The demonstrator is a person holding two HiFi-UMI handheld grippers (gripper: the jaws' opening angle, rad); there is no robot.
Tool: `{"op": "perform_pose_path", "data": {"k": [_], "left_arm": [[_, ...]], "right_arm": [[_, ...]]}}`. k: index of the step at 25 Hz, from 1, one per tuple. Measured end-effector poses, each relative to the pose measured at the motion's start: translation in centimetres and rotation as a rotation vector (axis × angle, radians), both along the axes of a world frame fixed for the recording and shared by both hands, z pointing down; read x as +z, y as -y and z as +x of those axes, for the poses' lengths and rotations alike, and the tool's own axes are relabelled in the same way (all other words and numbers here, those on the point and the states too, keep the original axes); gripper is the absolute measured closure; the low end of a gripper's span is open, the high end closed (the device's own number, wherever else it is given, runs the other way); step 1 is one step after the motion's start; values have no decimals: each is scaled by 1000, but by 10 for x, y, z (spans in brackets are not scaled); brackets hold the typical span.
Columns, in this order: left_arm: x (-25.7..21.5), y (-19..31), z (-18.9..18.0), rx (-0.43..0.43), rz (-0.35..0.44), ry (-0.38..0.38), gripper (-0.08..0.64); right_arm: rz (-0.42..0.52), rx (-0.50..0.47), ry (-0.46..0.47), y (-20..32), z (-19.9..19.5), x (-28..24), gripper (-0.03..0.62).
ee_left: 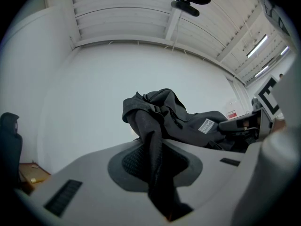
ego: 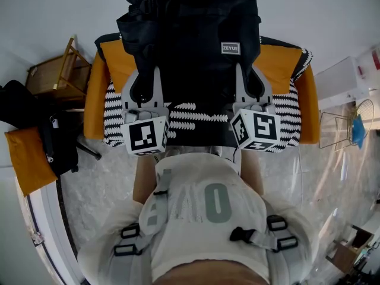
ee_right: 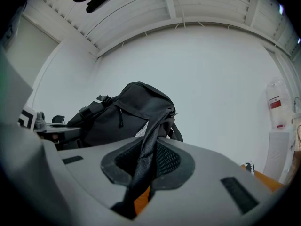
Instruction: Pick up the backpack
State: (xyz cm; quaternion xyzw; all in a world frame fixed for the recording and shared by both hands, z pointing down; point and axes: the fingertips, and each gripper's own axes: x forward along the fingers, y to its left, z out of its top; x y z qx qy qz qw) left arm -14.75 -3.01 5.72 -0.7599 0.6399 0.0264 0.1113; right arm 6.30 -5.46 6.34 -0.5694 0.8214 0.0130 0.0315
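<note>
The black backpack (ego: 190,34) with a small grey label hangs in front of me, lifted off the seat. My left gripper (ego: 144,89) is shut on a black strap (ee_left: 153,149) at the backpack's left side. My right gripper (ego: 252,86) is shut on another strap (ee_right: 146,157) at its right side. In the left gripper view the backpack's body (ee_left: 193,121) bulges beyond the jaws, and the strap runs down between the pads. The right gripper view shows the backpack (ee_right: 122,114) likewise, with its strap pinched between the pads.
Below the backpack stands an orange sofa (ego: 279,61) with a black-and-white patterned seat (ego: 291,120). A wooden stool (ego: 56,73) and a dark bag (ego: 41,123) on an orange chair are at the left. A wire basket (ego: 344,126) and a white cabinet (ego: 341,82) are at the right.
</note>
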Motion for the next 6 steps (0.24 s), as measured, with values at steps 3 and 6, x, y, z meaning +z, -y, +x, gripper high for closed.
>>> {"op": "perform_pose_path", "data": {"k": [3,6], "left_arm": [[1,0,-1,4,9,-1,482],[3,0,-2,5,13,0,482]], "right_arm": [[0,2,-2,0,-1,2,522],[-4,4,-5,-1,-3,6,522]]}}
